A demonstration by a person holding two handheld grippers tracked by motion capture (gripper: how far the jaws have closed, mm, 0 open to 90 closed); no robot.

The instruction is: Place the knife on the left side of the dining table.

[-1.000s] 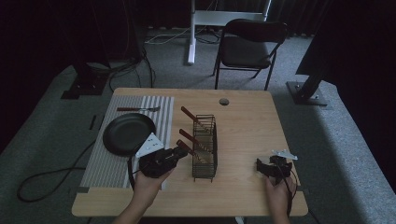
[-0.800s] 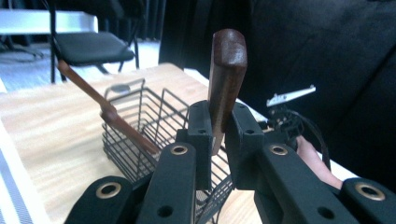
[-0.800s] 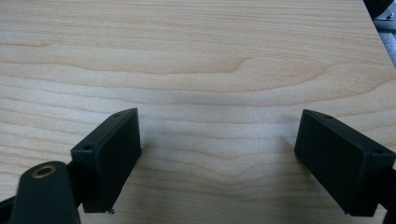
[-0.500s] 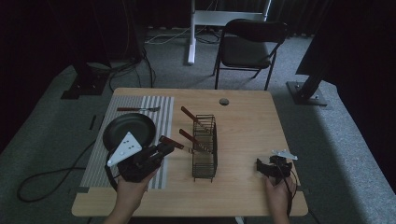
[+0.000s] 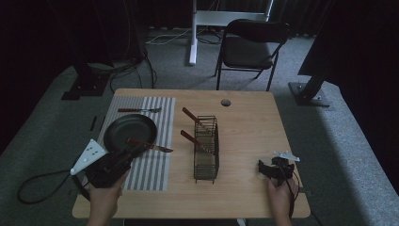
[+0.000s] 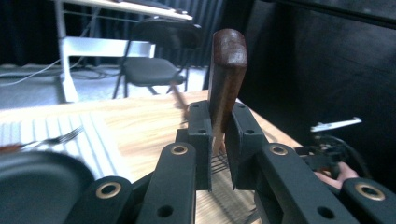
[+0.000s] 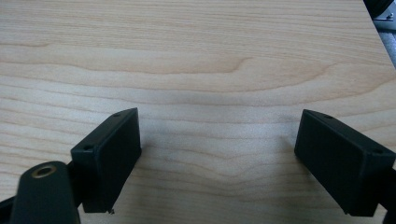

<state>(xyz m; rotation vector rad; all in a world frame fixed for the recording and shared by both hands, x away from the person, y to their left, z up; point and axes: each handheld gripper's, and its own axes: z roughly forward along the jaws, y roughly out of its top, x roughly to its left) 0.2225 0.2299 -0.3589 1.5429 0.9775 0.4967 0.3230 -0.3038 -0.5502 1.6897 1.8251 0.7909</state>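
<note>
Since the earlier frames, the left gripper [image 5: 123,157] has travelled from beside the wire rack [image 5: 206,149] toward the lower left of the high view, carrying a wooden-handled knife [image 5: 149,145] with it; the right gripper [image 5: 272,169] has not changed position.

High view: the left gripper sits at the lower left, at the near edge of the black plate [image 5: 129,132], which rests on the striped mat [image 5: 149,141]. The knife projects to the right from its jaws, over the mat and just beside the plate rim. A fork [image 5: 139,110] lies on the mat above the plate. Two more wooden-handled utensils [image 5: 195,120] stand tilted in the rack at centre frame. The right gripper rests on the table [image 5: 249,122] at lower right.

Left gripper view: the jaws are clamped on the knife's dark brown wooden handle [image 6: 226,74], which rises upright in centre frame with a rounded, glossy end. The plate rim shows at lower left, the fork at left.

Right gripper view: the jaws stand wide apart with nothing between them, over bare light wood.

Procedure, as judged: the step appears to be laying the knife beside the plate. Lower it flat, parallel to the plate edge, blade fully on the mat, and separate the jaws only once it is supported, since the handle is smooth and may slip
</note>
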